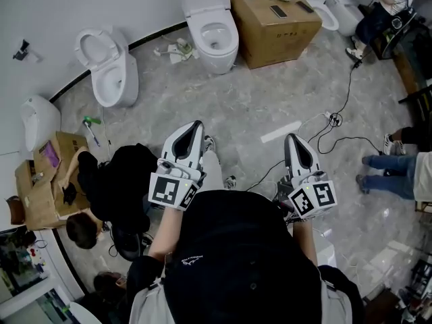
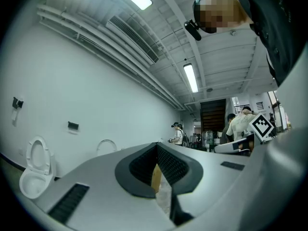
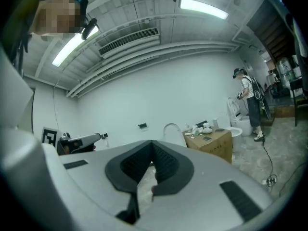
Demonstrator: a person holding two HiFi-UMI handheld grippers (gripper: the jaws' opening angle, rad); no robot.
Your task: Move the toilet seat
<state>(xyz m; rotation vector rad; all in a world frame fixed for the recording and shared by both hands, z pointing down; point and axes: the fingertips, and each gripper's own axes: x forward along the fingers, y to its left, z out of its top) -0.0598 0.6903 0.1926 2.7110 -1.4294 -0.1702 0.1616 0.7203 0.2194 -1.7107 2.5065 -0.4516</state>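
The toilet seat is seen untouched on the toilet beside the cardboard box, well ahead; the left gripper and right gripper are held empty, jaws together; the whole move is judged outstanding.

Light: bright, even — ceiling tubes | Glare: tubes blown out | Edges: fisheye bend, dark vignette
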